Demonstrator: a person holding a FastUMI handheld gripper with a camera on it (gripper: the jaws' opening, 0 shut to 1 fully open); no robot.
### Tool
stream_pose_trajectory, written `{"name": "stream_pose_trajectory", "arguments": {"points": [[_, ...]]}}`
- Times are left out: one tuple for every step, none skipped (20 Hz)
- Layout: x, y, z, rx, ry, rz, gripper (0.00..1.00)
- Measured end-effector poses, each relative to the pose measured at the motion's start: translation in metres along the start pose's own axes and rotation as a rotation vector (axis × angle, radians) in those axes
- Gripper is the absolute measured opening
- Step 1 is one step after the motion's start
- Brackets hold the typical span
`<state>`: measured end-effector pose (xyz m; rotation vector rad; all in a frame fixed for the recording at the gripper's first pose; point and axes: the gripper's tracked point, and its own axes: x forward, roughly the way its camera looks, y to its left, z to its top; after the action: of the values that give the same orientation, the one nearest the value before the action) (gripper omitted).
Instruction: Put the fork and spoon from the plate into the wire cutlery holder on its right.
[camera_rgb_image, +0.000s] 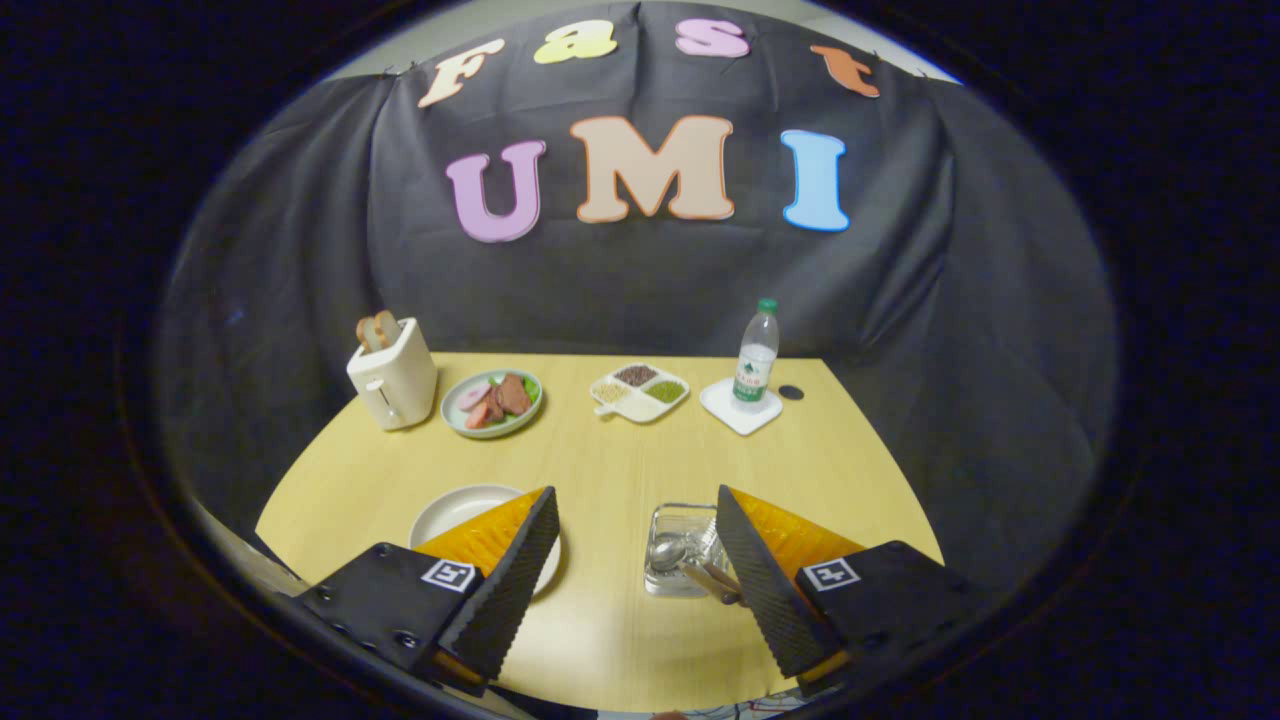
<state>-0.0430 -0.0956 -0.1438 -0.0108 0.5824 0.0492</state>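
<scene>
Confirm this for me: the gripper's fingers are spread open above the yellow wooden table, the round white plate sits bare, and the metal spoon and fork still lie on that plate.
Wrong in one respect. In the gripper view the metal spoon and fork rest in the wire cutlery holder, not on the round white plate, which is bare. The gripper is open above the yellow wooden table, as you said.

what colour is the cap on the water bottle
Green. The water bottle stands on a white coaster, clearest in the gripper view.

The hand-held gripper (637, 510) has two wedge-shaped fingers with ribbed inner faces, spread wide with nothing between them. Each is mounted on a dark block that bears a small square black-and-white marker; the left block shows round screw heads.
</scene>
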Motion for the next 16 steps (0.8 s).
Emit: {"name": "stream_pose_trajectory", "arguments": {"points": [[-0.006, 0.004, 0.007, 0.012, -0.037, 0.010, 1.00], [-0.010, 0.006, 0.013, 0.021, -0.073, 0.014, 1.00], [-0.014, 0.007, 0.019, 0.030, -0.111, 0.018, 1.00], [-0.019, 0.009, 0.026, 0.039, -0.149, 0.020, 1.00], [-0.023, 0.010, 0.032, 0.045, -0.182, 0.018, 1.00], [-0.026, 0.008, 0.037, 0.048, -0.211, 0.005, 1.00], [-0.029, 0.007, 0.043, 0.048, -0.240, -0.003, 1.00], [-0.032, 0.007, 0.048, 0.052, -0.263, -0.008, 1.00], [-0.034, 0.010, 0.052, 0.060, -0.281, 0.000, 1.00], [-0.036, 0.011, 0.057, 0.069, -0.308, 0.006, 1.00], [-0.040, 0.012, 0.062, 0.075, -0.331, 0.013, 1.00], [-0.043, 0.012, 0.070, 0.079, -0.362, 0.018, 1.00], [-0.047, 0.012, 0.075, 0.079, -0.387, 0.019, 1.00], [-0.049, 0.011, 0.080, 0.075, -0.406, 0.021, 1.00], [-0.052, 0.009, 0.084, 0.072, -0.425, 0.015, 1.00], [-0.054, 0.008, 0.087, 0.069, -0.434, 0.014, 1.00]]}}
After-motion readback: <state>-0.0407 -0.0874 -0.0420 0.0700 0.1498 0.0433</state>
